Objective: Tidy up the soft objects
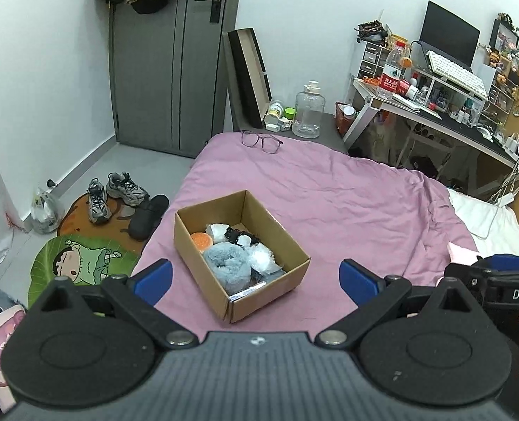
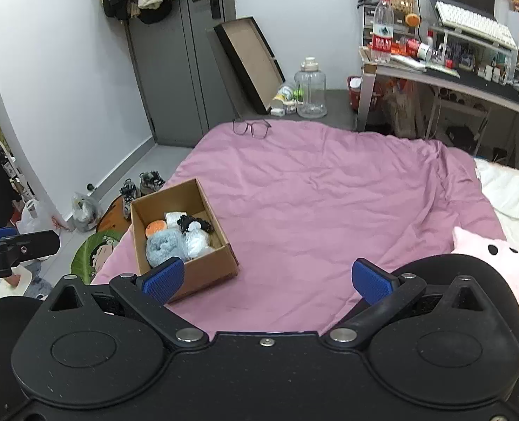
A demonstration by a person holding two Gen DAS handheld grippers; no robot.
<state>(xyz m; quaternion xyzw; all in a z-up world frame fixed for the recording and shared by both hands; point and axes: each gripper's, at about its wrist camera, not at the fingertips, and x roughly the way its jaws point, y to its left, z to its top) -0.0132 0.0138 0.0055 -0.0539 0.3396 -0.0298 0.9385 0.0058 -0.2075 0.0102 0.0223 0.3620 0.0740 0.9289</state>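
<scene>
both claws [image 1: 256, 280] [image 2: 268, 279] agape, empty

The box [image 1: 270, 280] stands on the bed [image 1: 329, 193] near its left edge; the glasses [image 1: 261, 140] lie at the far edge.

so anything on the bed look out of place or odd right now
The glasses lie loose on the pink cover at the bed's far edge, hardly a soft item. The soft things sit jumbled in the cardboard box, nothing spilled. Both grippers, left and right, are open and empty.
</scene>
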